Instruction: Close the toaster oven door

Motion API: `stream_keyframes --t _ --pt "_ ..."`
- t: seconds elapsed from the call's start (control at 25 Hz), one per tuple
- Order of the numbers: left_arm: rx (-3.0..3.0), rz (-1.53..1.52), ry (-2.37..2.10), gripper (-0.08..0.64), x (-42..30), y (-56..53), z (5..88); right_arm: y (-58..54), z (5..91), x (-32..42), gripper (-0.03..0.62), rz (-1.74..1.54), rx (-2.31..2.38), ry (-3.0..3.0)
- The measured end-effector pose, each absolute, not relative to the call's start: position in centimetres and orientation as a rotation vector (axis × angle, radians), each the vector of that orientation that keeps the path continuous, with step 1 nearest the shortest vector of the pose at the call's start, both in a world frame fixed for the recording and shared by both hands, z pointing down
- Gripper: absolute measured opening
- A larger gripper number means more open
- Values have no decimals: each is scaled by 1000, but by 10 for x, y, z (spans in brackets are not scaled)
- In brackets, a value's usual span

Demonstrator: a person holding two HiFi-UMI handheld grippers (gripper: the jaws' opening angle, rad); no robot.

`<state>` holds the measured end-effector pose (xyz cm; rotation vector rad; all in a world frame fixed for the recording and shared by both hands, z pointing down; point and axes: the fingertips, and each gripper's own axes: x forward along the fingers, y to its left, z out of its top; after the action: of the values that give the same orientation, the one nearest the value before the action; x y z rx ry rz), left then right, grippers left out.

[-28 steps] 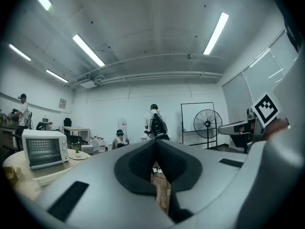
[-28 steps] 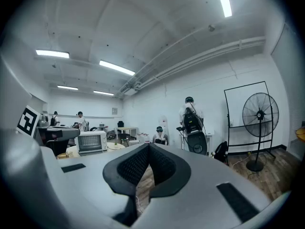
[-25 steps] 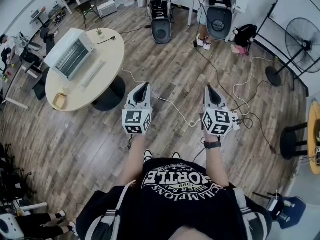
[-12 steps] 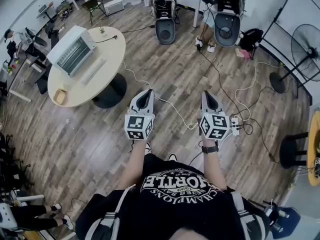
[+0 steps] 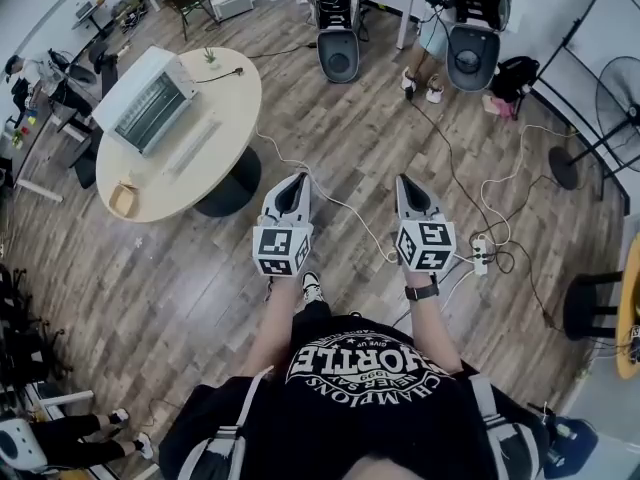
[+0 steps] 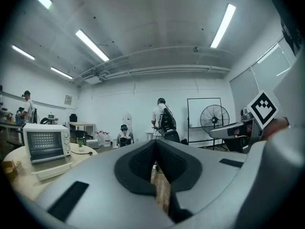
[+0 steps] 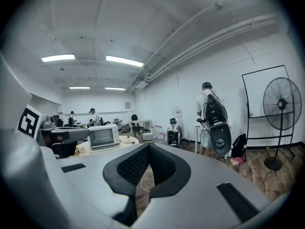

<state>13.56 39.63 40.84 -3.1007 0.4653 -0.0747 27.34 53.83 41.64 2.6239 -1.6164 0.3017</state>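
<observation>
From the head view, the round table (image 5: 222, 116) stands on the wood floor at the upper left, and the toaster oven (image 5: 146, 99) sits on the table's far left part, its door (image 5: 190, 146) folded down flat onto the tabletop towards the table's middle. A small tan tray (image 5: 122, 200) lies at the table's near edge and a little plant (image 5: 211, 58) at its far edge. The left gripper (image 5: 296, 180) and the right gripper (image 5: 404, 182) are held side by side over the floor to the right of the table, well apart from it, both with tips pinched together. A white cable (image 5: 340, 206) runs across the floor from under the table, passing ahead of the two grippers. In the left gripper view the dark pads are clenched on nothing, floor showing beneath them; the oven and its lowered door sit on the table off to the left, well away from the jaws. In the right gripper view the pads are likewise pressed together and empty, with the table and the oven on it to the left and beyond the jaws, and a standing fan (image 7: 282, 105) far off to the right, on the side away from the table
</observation>
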Motion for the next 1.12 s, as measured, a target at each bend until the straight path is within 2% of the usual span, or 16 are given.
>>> stream_keyframes --t 0.4,1.12 --pt "-3097 -123 569 18 121 290 409 401 403 270 20 285 2504 -1752" --pt "-3030 -86 1006 18 -8 121 413 181 411 154 29 279 2168 -2080"
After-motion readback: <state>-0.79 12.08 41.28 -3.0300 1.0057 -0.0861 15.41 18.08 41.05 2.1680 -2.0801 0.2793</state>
